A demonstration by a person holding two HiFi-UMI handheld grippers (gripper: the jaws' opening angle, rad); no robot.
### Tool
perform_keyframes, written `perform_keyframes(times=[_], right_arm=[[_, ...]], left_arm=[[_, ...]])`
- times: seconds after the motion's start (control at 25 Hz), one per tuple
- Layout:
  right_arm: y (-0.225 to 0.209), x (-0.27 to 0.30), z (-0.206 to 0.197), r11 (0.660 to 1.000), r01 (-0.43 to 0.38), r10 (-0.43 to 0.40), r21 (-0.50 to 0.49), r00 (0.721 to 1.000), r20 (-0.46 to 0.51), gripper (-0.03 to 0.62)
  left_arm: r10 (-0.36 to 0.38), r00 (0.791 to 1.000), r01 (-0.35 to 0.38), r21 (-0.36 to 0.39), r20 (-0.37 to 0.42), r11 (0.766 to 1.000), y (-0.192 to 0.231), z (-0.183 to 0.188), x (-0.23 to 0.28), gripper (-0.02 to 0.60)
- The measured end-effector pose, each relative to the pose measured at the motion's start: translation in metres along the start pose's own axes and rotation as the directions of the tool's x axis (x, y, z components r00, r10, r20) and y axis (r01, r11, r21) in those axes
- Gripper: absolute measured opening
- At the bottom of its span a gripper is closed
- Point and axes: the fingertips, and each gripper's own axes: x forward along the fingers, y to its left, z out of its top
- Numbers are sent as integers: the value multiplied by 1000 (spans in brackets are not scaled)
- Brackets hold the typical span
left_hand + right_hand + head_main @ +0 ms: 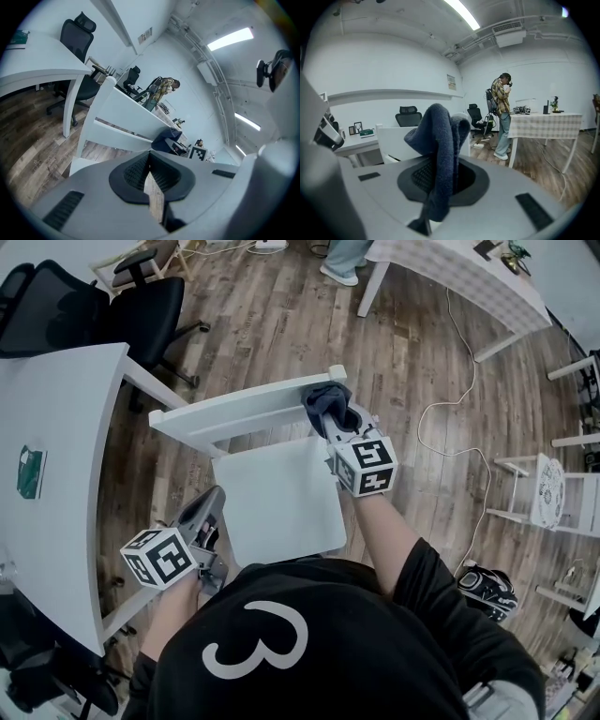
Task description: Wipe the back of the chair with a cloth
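Observation:
A white wooden chair (281, 493) stands in front of me, its top back rail (246, 407) running left to right. My right gripper (330, 416) is shut on a dark blue cloth (324, 399), which rests against the right end of that rail. In the right gripper view the cloth (439, 140) bulges out of the jaws, with the chair back (396, 139) just behind it. My left gripper (214, 498) hangs low at the chair's left side, shut with nothing in it. Its view shows the chair back (123, 112) and the cloth (165, 138) beyond.
A white desk (56, 484) stands close on the left, with a black office chair (103, 306) behind it. A white cable (450, 409) trails over the wood floor on the right. A checked table (459, 273), a person's feet (342, 266) and a white stool (548, 493) lie further off.

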Motion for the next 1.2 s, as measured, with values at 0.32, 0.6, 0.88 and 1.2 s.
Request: perform_keyframes(times=[0.32,0.6,0.88,1.2], right_arm=[[44,-16,6,989,-147,148,-32,988,45,51],[125,-1,-8,964,-263,263,-34,965,10,51],[210,28,-25,935,-350,350,-50,937,-10,51],[252,68,-41,937,-342,341,-73,940,-24,51]], left_arm=[[32,999,-32,-53,4,998,24,-9,-13,14],[36,999,-34,-102,16,994,59,-9,-38,14],[38,999,-36,-105,13,994,92,-11,-65,14],[54,999,-53,-133,-1,990,126,-27,-91,14]])
